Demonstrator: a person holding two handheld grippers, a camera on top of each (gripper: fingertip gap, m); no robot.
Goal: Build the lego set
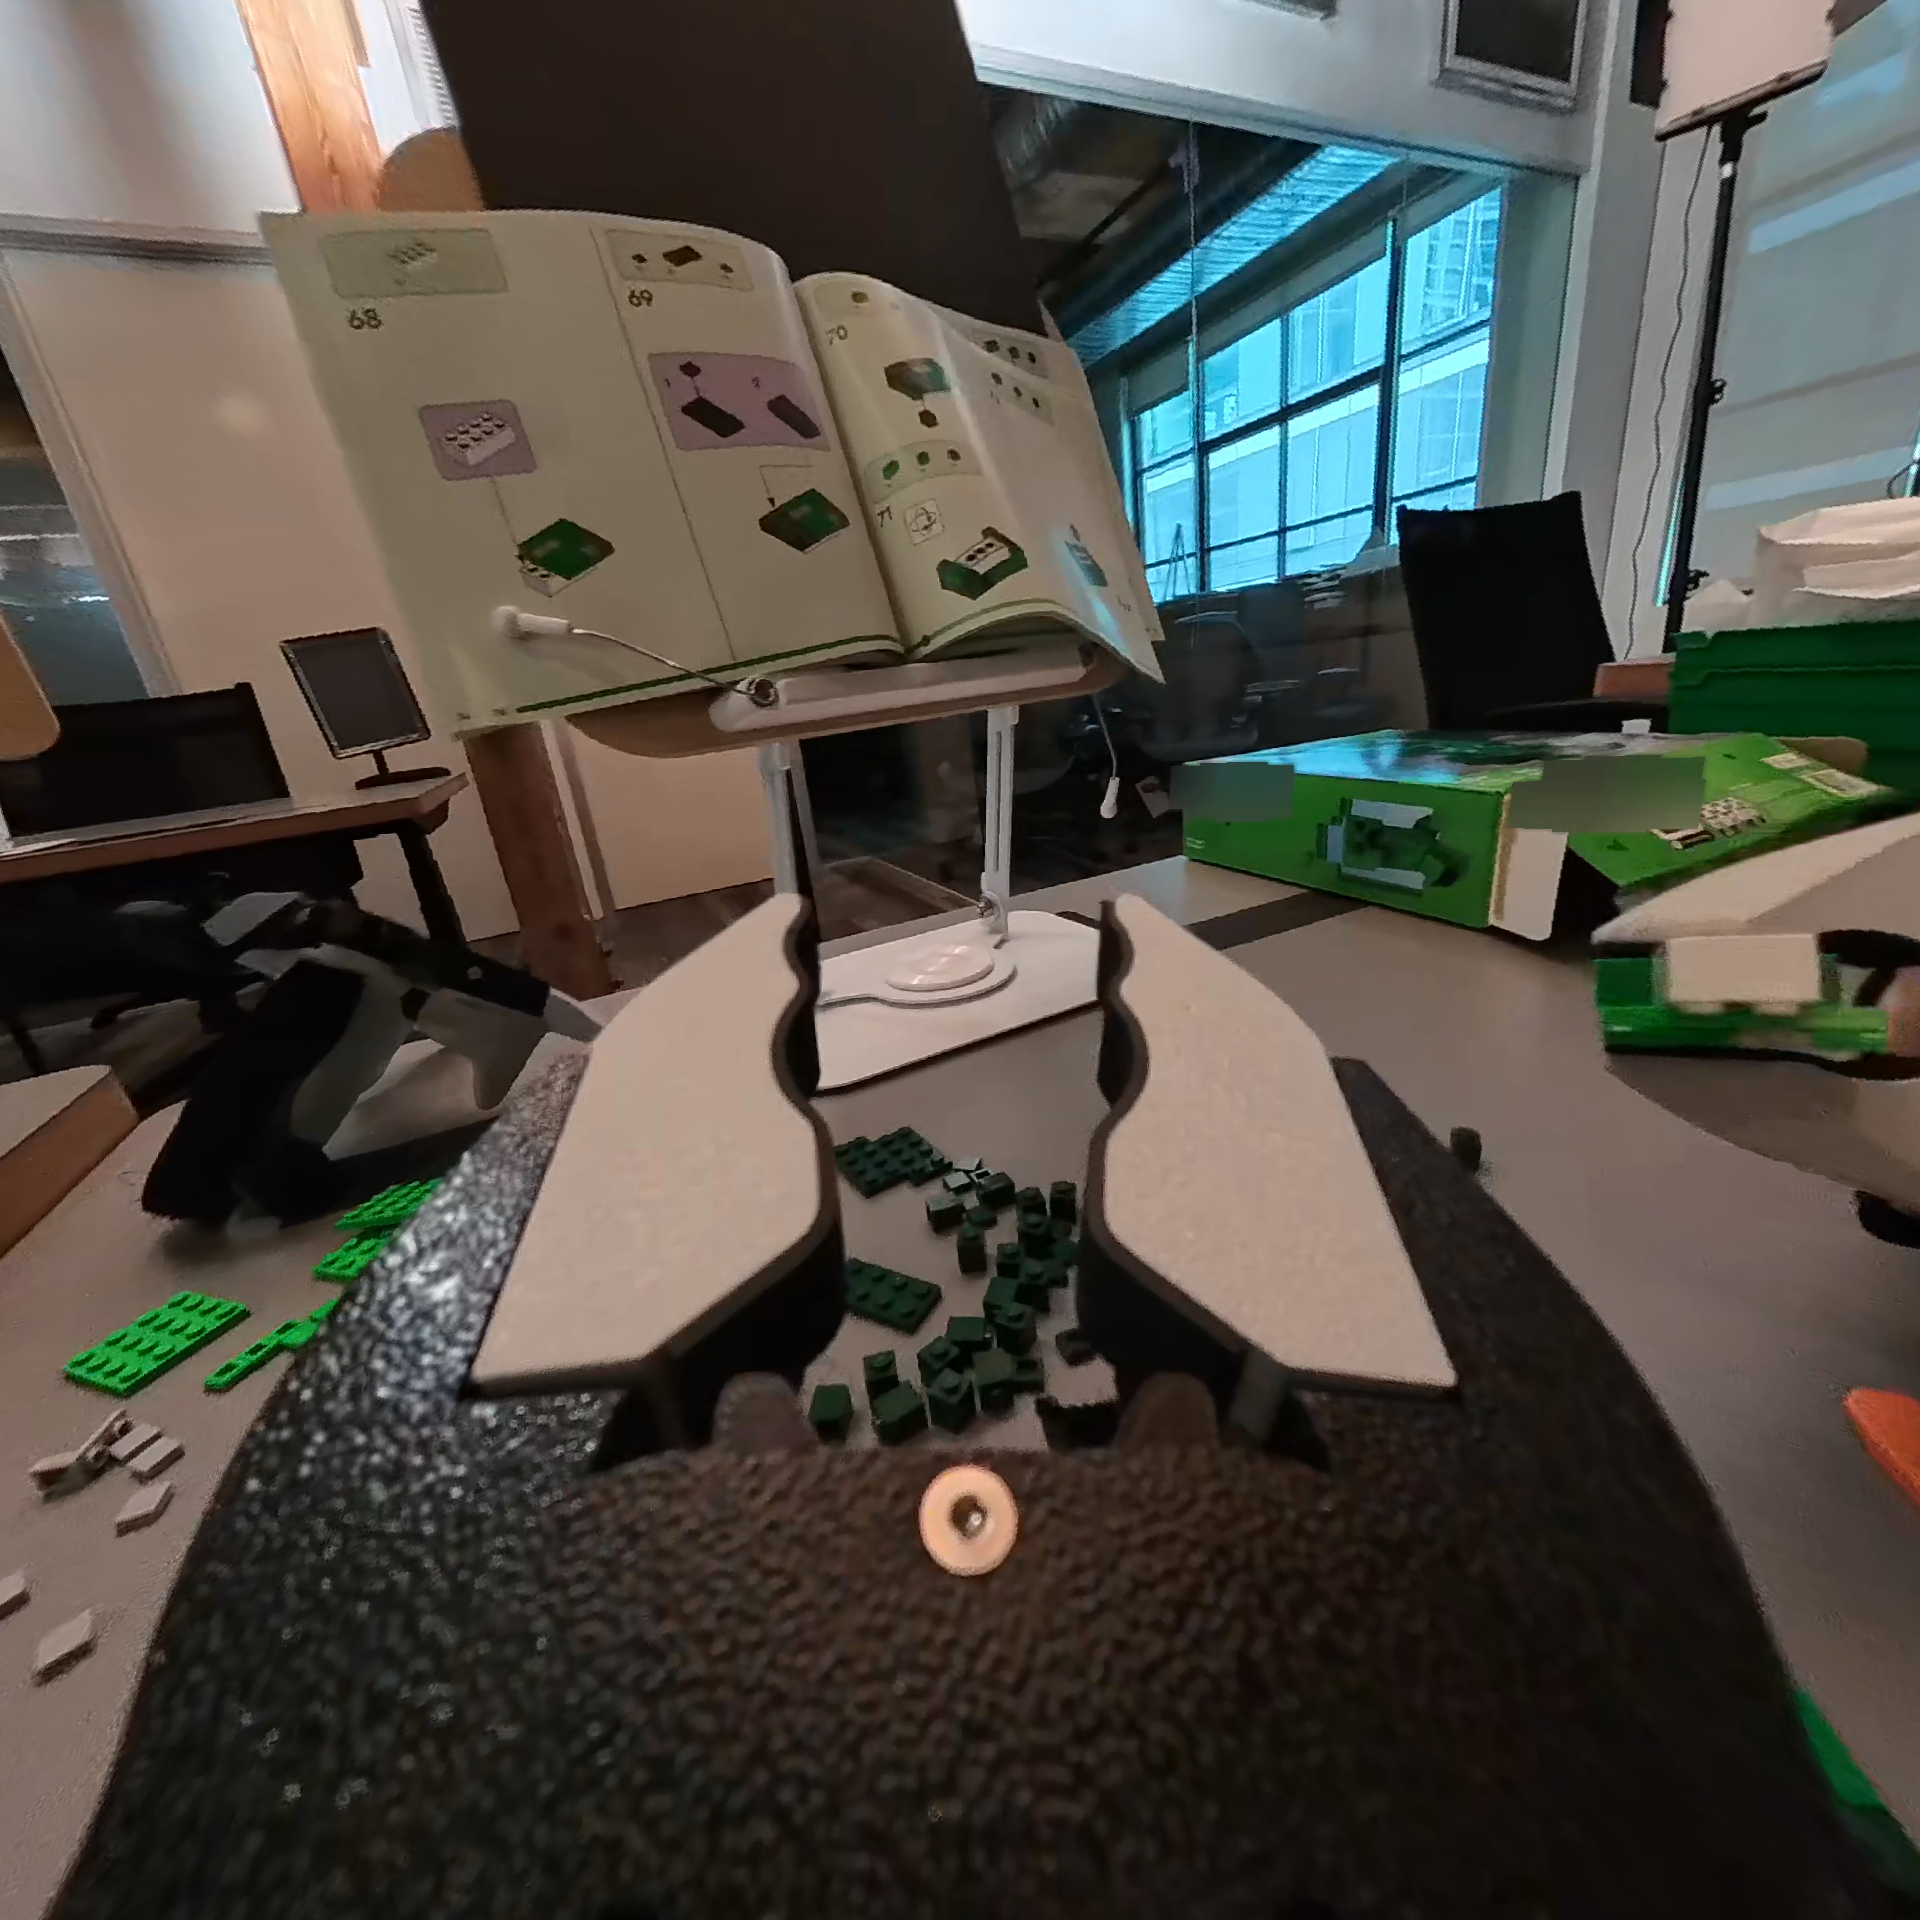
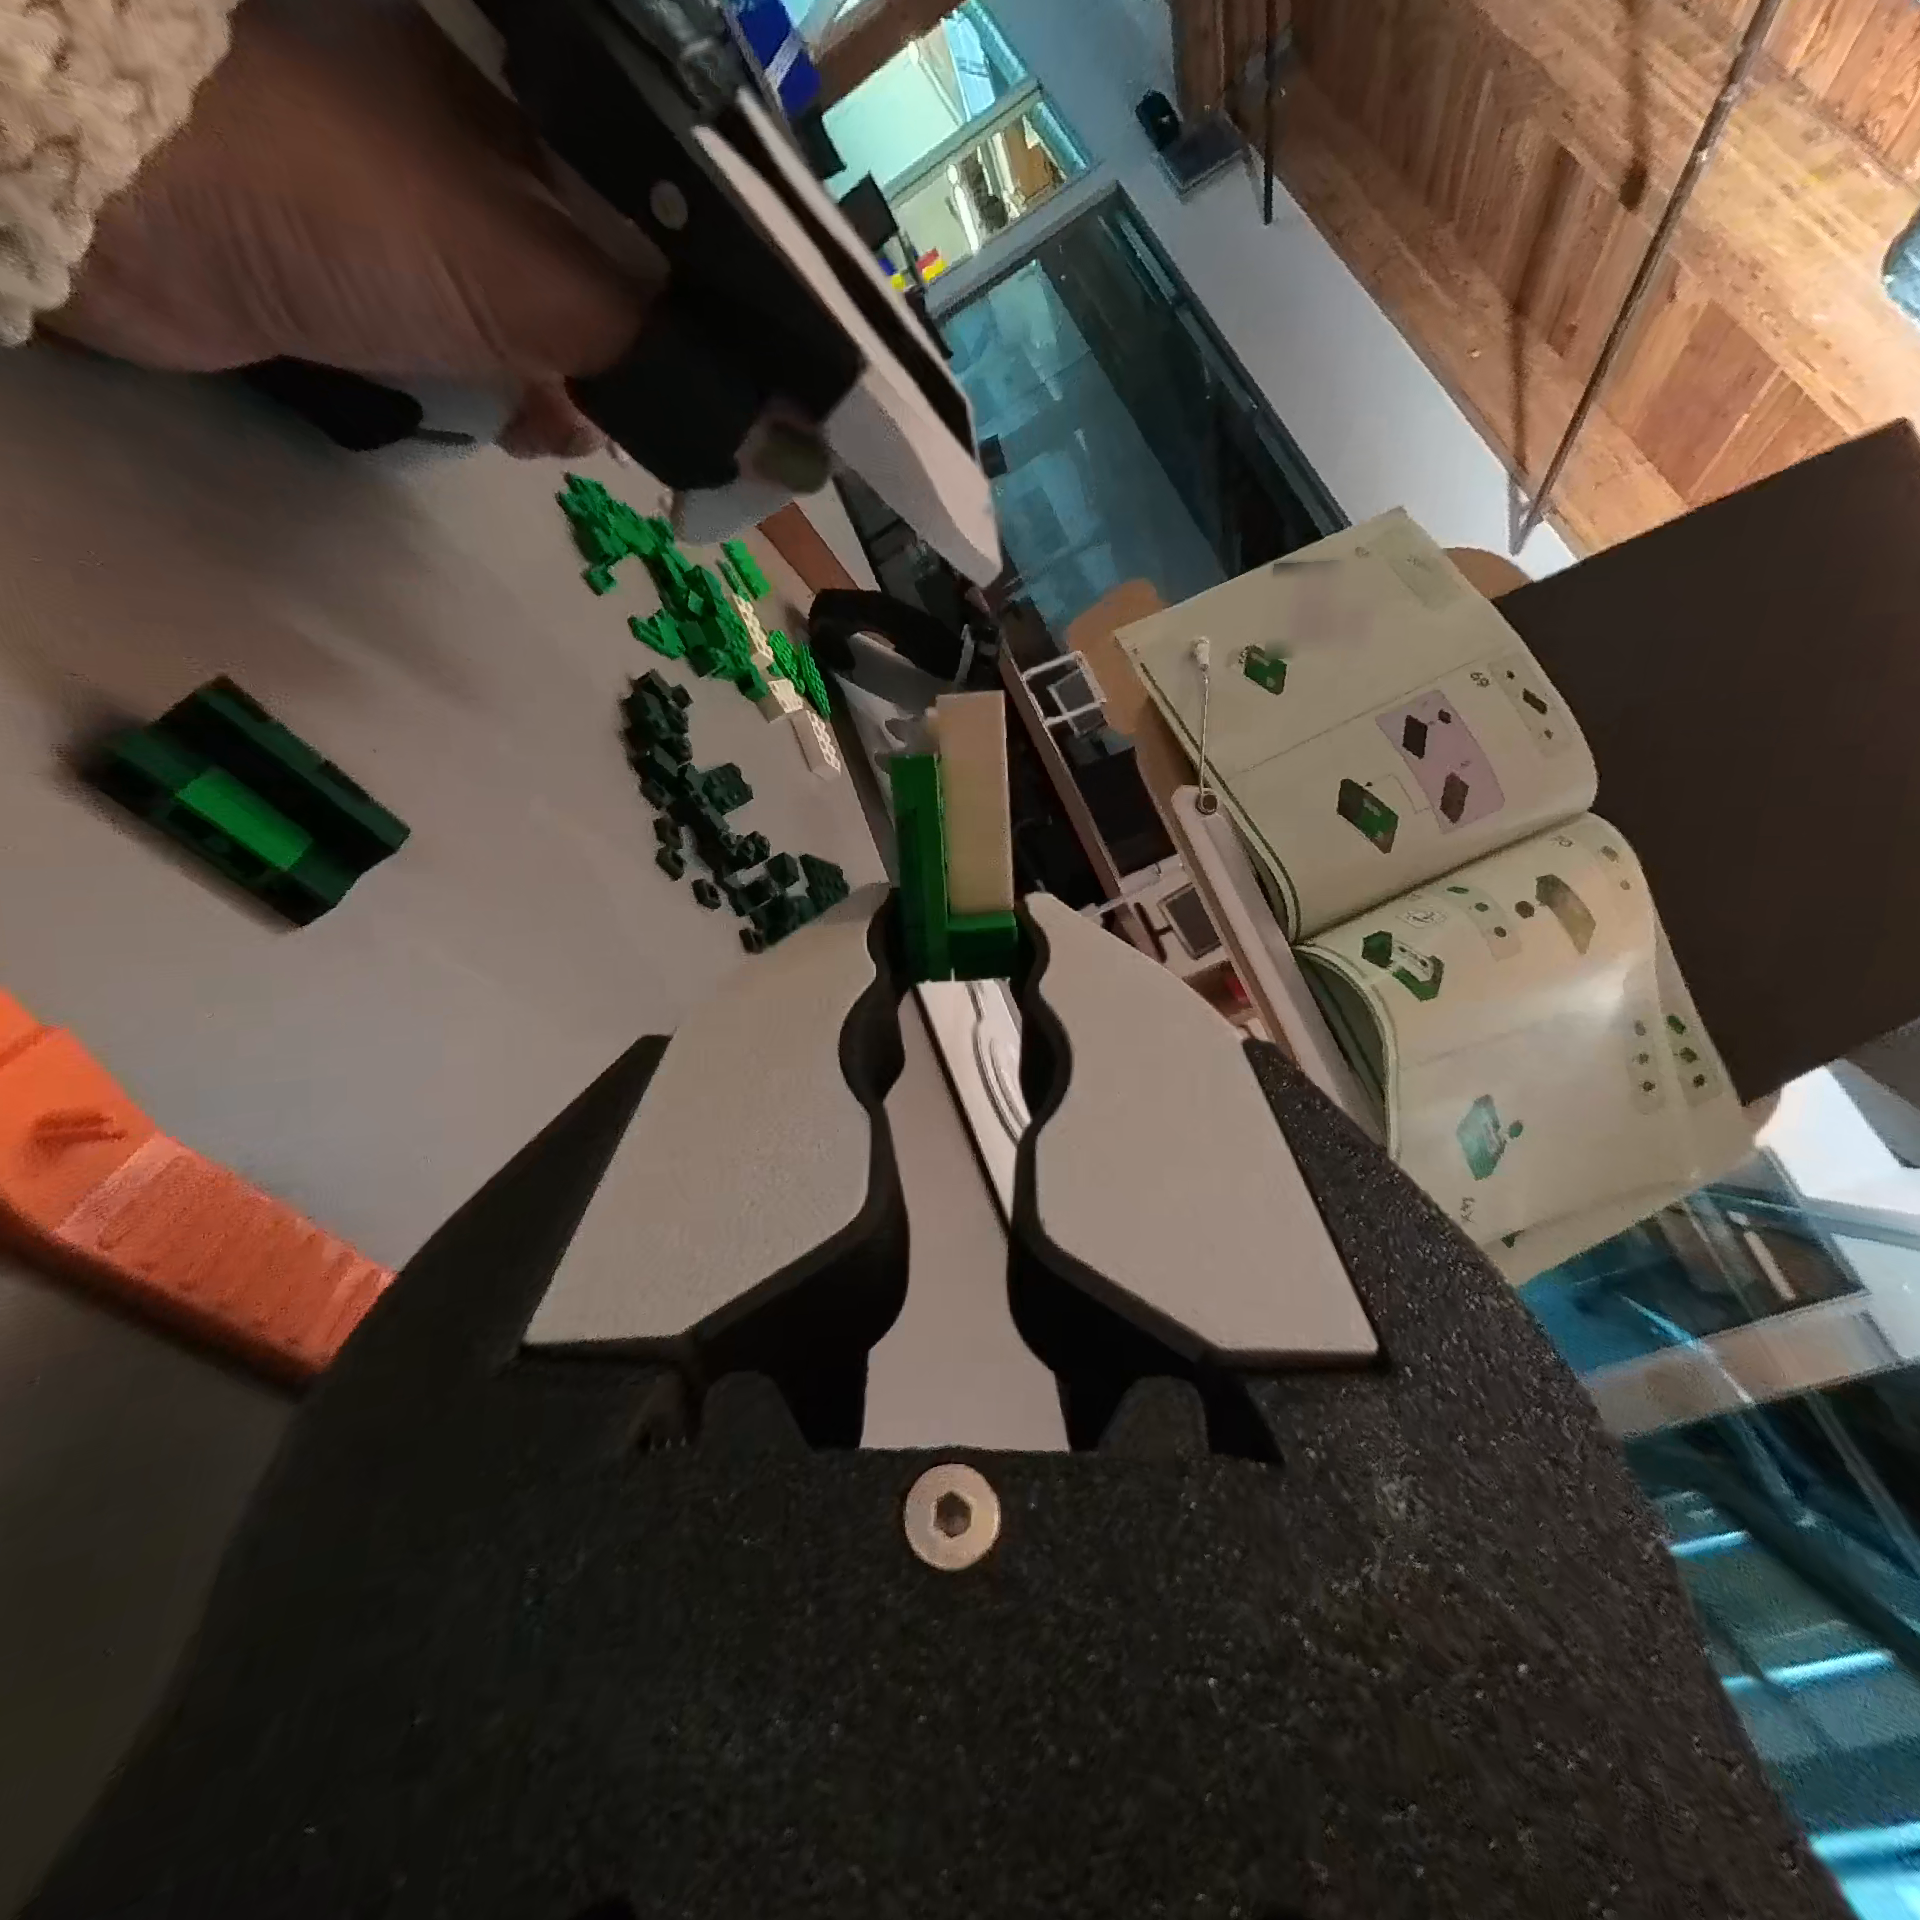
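My left gripper point(image 1: 951, 977) is open and empty, hovering above a pile of dark green small bricks point(image 1: 966, 1278) on the grey table point(image 1: 1403, 997). My right gripper point(image 2: 954, 940) is shut on a small green and white assembly point(image 2: 951, 842), held rolled on its side in the air. That assembly also shows blurred at the right edge of the left wrist view point(image 1: 1745, 987). The open instruction booklet point(image 1: 665, 457) rests on a white stand point(image 1: 935, 966) behind the pile; it also shows in the right wrist view point(image 2: 1434, 831).
Bright green plates point(image 1: 156, 1340) and grey pieces point(image 1: 99, 1455) lie at left. A built dark green block point(image 2: 249, 805) sits on the table. The green set box point(image 1: 1455, 831) lies at back right. An orange object point(image 2: 156, 1195) is near the right gripper. A person's hand point(image 2: 343, 218) holds the left gripper.
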